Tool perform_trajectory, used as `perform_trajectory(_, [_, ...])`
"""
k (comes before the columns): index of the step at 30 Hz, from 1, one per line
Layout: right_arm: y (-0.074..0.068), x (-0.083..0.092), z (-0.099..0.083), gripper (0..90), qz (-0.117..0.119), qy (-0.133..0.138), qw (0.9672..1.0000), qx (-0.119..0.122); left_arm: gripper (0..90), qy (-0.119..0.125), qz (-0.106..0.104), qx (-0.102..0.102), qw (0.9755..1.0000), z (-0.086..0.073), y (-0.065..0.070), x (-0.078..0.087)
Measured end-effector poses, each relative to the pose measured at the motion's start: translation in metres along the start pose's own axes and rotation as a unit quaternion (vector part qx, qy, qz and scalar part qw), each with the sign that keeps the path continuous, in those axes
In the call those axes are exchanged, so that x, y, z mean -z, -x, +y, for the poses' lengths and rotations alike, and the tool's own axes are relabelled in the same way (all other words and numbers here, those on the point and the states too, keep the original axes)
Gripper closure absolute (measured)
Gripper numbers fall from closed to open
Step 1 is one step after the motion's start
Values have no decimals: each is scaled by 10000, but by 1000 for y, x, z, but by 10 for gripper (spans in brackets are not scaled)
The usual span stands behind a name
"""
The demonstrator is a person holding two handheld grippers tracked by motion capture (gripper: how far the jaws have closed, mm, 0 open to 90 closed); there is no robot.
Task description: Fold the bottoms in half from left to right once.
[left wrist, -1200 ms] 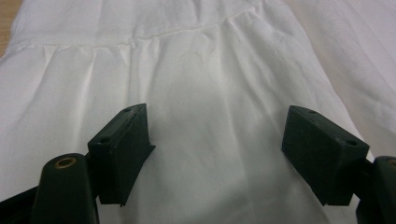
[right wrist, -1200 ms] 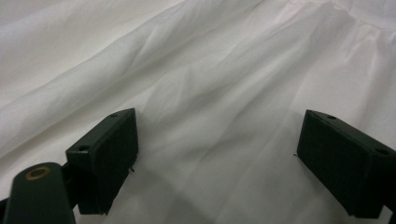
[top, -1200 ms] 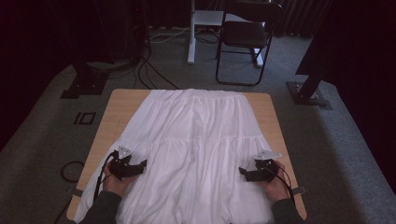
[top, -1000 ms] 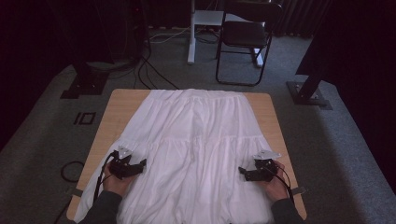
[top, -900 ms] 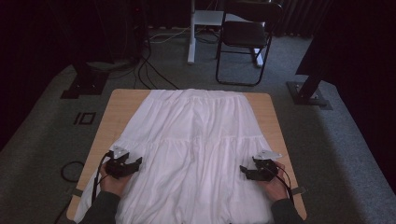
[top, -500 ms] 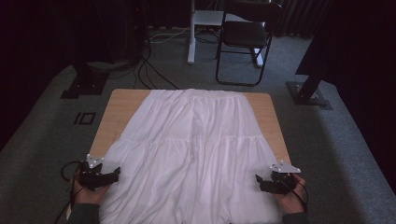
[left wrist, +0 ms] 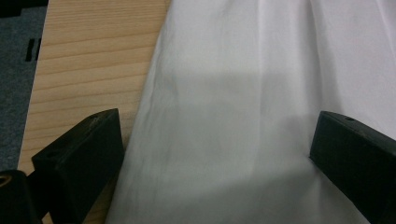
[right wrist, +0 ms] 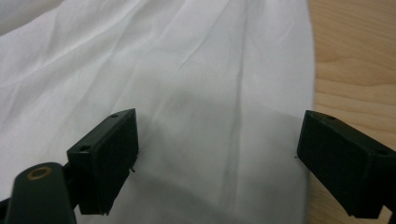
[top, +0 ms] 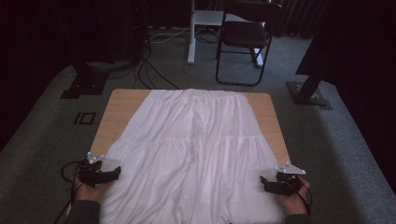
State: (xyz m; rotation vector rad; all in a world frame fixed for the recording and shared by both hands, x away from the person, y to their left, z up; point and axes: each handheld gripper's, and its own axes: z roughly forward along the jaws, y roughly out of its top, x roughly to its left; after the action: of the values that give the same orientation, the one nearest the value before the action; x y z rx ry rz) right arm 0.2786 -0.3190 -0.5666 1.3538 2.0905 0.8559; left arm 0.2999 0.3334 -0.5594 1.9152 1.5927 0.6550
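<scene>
The white skirt (top: 194,154) hem runs off the high view's bottom edge.

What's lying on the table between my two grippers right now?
Only the white pleated skirt, spread flat between the left gripper and right gripper, seen in the high view.

A light wooden surface (top: 119,109) stands on grey carpet. A white tiered skirt (top: 194,154) lies spread flat over most of it, leaving bare wood along both sides, hem hanging past the near edge.
</scene>
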Motion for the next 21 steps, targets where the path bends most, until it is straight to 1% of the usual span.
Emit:
perform_trajectory(1, [2,3,0,115,-44,52,10000,-47,29,-2,6,6,10000,0,0,0])
perform_trajectory(2, [2,3,0,115,-44,52,10000,-47,29,-3,9,8,10000,0,0,0])
perform_trajectory(3, [5,2,0,108,-109,34,9999,-91,35,-14,36,27,10000,0,0,1])
perform_trajectory(4, [5,2,0,108,-109,34,9999,-91,64,-14,36,27,10000,0,0,1])
perform_trajectory(5, [8,0,-2,109,-147,-33,9998,-108,143,30,-2,-6,10000,1,-1,5])
perform_trajectory(6, [8,0,-2,109,-147,-33,9998,-108,235,30,-2,-6,10000,1,-1,5])
perform_trajectory(7, [10,-3,-2,107,-137,-33,9998,-132,235,38,-7,5,10000,1,-1,7])
perform_trajectory(8, [13,-4,-3,108,-39,-13,9998,-218,328,51,-33,0,10000,2,-2,9])
perform_trajectory(9, [19,-7,-2,126,98,-54,9985,-534,547,17,-65,-5,10000,2,-4,12])
perform_trajectory(10, [19,-7,-2,126,98,-54,9985,-534,619,17,-65,-5,10000,2,-4,12])
perform_trajectory(11, [21,-7,-2,138,69,-45,9985,-545,619,6,-99,-6,10000,3,-5,12])
perform_trajectory(12, [22,-7,-1,151,65,-77,9985,-546,698,-28,-160,-53,9999,3,-5,13])
perform_trajectory(13, [24,-6,0,244,46,-86,9983,-569,814,-58,-165,-227,9996,5,-2,13])
perform_trajectory(14, [24,-6,0,244,46,-86,9983,-569,850,-58,-165,-227,9996,5,-2,13])
perform_trajectory(15, [25,-5,1,318,58,-81,9985,-541,850,-90,-54,-388,9992,6,1,12])
perform_trajectory(16, [25,-5,1,318,58,-81,9985,-541,862,-90,-54,-388,9992,6,1,12])
perform_trajectory(17, [30,0,3,624,104,-149,9986,-497,870,-156,207,-673,9974,10,2,13])
perform_trajectory(18, [33,1,3,693,92,-193,9984,-517,871,-154,257,-678,9973,12,-1,13])
perform_trajectory(19, [33,1,3,693,92,-193,9984,-517,872,-154,257,-678,9973,12,-1,13])
perform_trajectory(20, [37,2,3,795,91,-231,9982,-549,872,-93,369,-619,9974,14,-12,15])
perform_trajectory(21, [37,2,3,795,91,-231,9982,-549,873,-93,369,-619,9974,14,-12,15])
